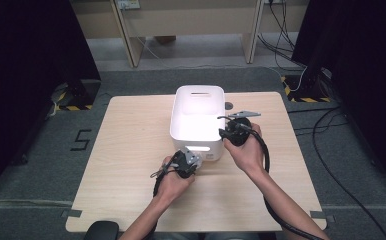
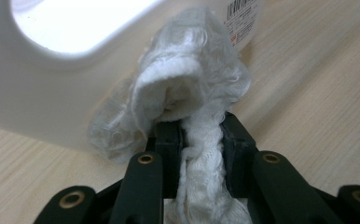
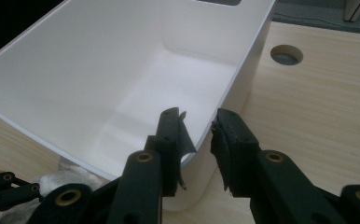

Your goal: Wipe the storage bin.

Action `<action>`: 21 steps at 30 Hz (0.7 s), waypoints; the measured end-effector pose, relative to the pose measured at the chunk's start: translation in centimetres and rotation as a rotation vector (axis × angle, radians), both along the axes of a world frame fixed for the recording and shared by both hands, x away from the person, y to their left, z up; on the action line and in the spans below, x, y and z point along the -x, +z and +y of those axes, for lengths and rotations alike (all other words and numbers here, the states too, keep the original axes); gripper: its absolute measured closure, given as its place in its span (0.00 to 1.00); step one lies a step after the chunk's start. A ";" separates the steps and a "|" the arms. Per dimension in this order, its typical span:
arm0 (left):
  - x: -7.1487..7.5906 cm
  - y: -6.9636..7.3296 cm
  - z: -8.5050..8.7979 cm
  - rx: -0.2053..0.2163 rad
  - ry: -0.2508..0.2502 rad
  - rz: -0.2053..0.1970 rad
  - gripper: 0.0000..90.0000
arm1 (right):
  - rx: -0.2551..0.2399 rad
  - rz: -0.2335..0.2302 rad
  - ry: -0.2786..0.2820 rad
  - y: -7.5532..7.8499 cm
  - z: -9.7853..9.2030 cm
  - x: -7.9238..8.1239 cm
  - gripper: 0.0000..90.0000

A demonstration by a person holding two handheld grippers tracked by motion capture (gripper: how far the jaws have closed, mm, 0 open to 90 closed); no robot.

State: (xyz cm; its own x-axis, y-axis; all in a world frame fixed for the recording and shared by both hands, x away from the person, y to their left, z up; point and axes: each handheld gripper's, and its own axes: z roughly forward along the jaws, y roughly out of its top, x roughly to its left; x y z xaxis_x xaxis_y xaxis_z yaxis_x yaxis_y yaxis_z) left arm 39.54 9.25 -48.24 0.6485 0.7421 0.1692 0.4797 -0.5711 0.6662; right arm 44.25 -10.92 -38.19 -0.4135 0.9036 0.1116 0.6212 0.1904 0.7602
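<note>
One soft white cloth (image 2: 187, 88) pinched in left gripper (image 2: 200, 133) near bin (image 1: 197, 117) front – we judge it light, limp. Right gripper (image 3: 194, 135) clamps bin's near-right rim – rigid plastic.

Table: light wooden top (image 1: 131, 150), standing on grey carpet
Hole: small round opening (image 3: 286, 54) in the top, just beside the tub's far right corner
Tub: white plastic (image 1: 197, 112), upright near the table's middle, resting directly on the wood
</note>
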 end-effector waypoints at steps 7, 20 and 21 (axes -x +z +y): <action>-0.2 -0.4 -0.2 -0.009 -0.002 0.013 0.80 | 0.000 -0.001 0.001 0.0 0.0 0.0 0.80; -0.1 0.2 -0.6 0.007 -0.012 -0.002 0.80 | -0.005 -0.003 0.001 0.0 0.0 -0.1 0.80; -0.1 0.3 -0.6 0.010 -0.012 -0.005 0.80 | -0.005 -0.003 0.001 0.0 0.0 -0.1 0.80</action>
State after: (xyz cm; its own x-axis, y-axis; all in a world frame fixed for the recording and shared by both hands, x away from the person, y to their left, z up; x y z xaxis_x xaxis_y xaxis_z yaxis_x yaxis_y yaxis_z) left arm 39.60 8.64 -47.92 0.6568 0.7357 0.1650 0.4696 -0.5704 0.6739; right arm 44.31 -10.91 -38.22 -0.4148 0.9026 0.1149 0.6187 0.1872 0.7630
